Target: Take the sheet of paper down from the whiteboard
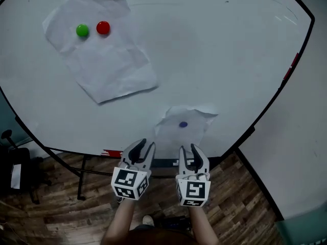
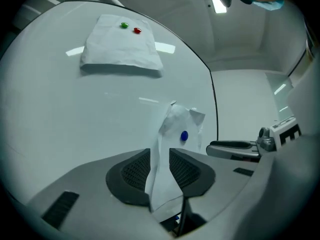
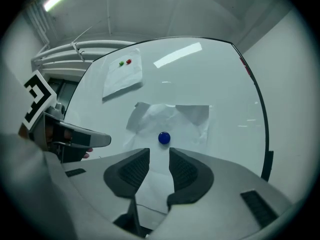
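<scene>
A small crumpled sheet of paper (image 1: 193, 114) hangs low on the whiteboard (image 1: 225, 50), pinned by a blue magnet (image 1: 183, 124). My left gripper (image 1: 143, 146) and right gripper (image 1: 190, 149) sit side by side just below the board's bottom edge, pointing at that sheet. In the left gripper view the paper (image 2: 176, 120) shows edge-on through the gap of the left gripper (image 2: 160, 156), whose pads stand apart. In the right gripper view the right gripper (image 3: 159, 156) is open, with the sheet (image 3: 172, 115) and its magnet (image 3: 164, 138) straight ahead beyond the gap.
A larger sheet (image 1: 110, 68) is pinned at the board's upper left by a green magnet (image 1: 82, 30) and a red magnet (image 1: 103, 27). The board's stand legs (image 1: 82, 175) rest on a wooden floor (image 1: 240, 208). A pale wall (image 1: 301, 152) lies to the right.
</scene>
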